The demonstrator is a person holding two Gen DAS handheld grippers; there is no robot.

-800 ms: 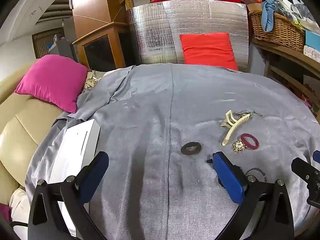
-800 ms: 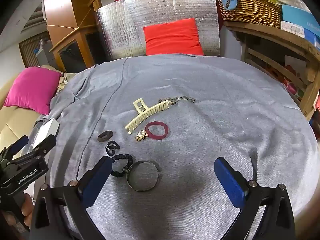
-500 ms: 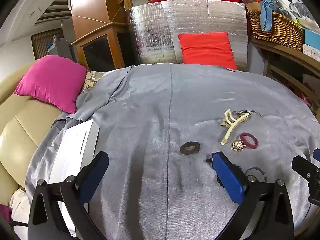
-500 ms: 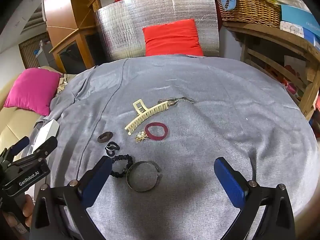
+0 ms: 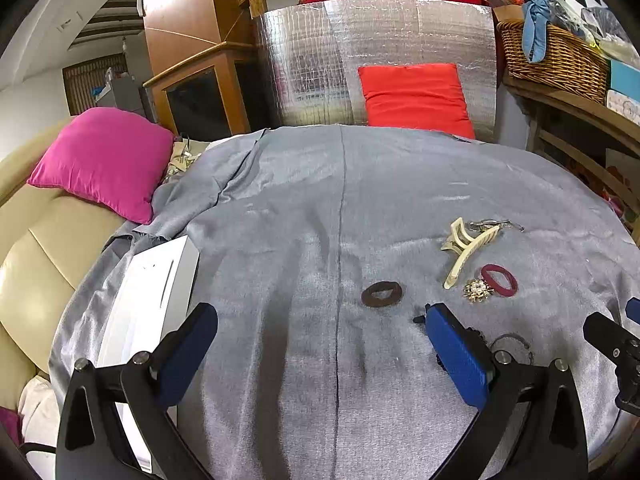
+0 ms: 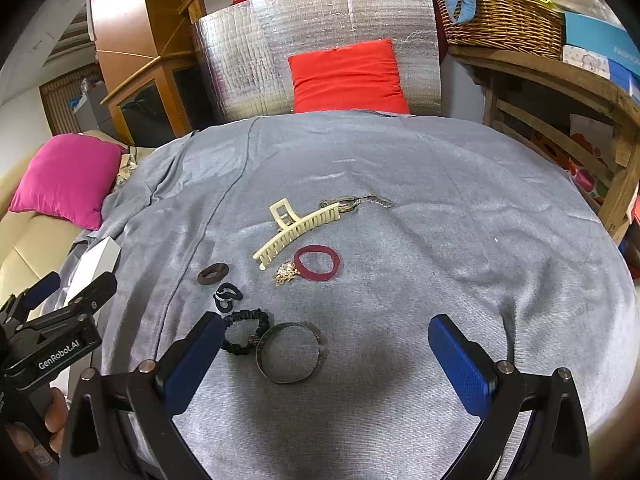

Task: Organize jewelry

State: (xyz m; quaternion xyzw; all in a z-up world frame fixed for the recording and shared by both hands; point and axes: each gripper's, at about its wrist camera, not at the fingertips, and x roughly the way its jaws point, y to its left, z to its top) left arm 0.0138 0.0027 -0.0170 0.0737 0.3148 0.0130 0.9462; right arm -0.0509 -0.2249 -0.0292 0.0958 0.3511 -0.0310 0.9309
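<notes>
Bangle (image 6: 289,353) lies between right gripper's (image 6: 325,360) spread fingers (image 6: 460,364).

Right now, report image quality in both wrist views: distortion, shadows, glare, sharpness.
Left wrist view: strong fisheye bending with black corners; a dark shadow on the grey cloth ahead of the left gripper; glare on the foil panel.
Right wrist view: same distortion; shadow beneath the right gripper; the bangle and cream claw clip look sharp.

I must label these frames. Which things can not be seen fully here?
- Black scrunchie and metal bangle, left wrist view: mostly behind the left gripper finger.
- White box, right wrist view: partly behind the left gripper.
- Chain piece: too small to identify.
</notes>
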